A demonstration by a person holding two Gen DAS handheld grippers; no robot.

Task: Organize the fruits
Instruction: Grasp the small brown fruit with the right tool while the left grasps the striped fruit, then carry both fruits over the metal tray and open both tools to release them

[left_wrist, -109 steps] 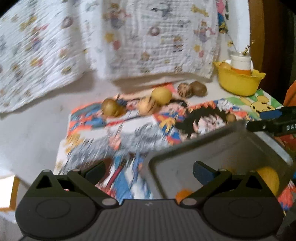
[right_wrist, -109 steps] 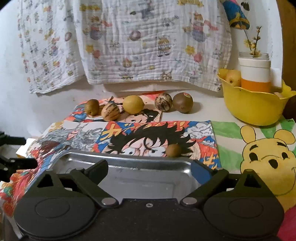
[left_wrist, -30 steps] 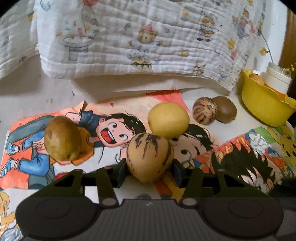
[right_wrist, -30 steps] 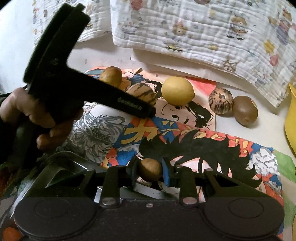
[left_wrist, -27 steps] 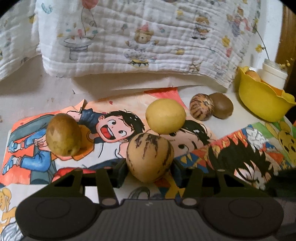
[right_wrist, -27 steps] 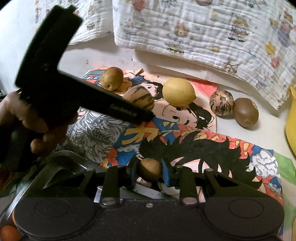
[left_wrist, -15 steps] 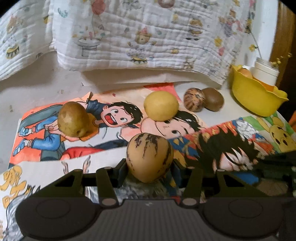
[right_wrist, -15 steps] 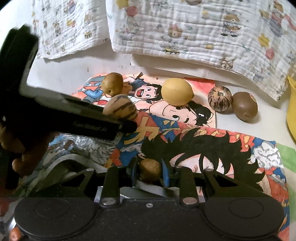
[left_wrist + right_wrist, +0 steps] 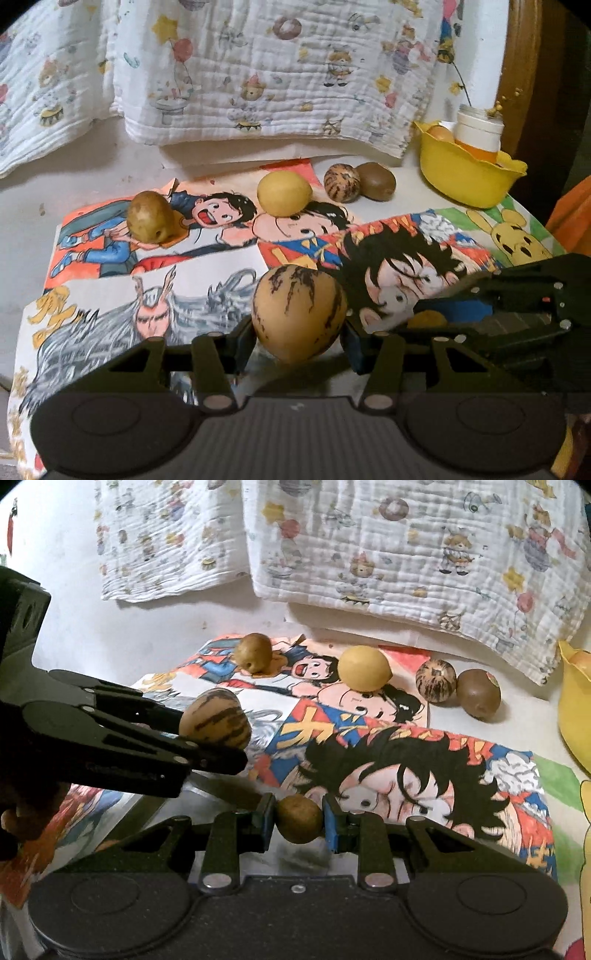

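Note:
My left gripper is shut on a tan fruit with dark stripes, held above the cartoon posters; the same striped fruit shows in the right wrist view. My right gripper is shut on a small round brown fruit, held over the metal tray's rim. On the posters lie a brownish pear-like fruit, a yellow lemon, a striped round fruit and a kiwi.
A yellow bowl with a fruit and a white-and-orange jar stands at the back right. A printed white cloth hangs behind. A person's hand holds the left gripper. A Pooh drawing lies at right.
Both grippers have drawn back from the row of fruit with their fruits still held. The left one lifted the striped fruit off the poster and the two grippers now sit closer together.

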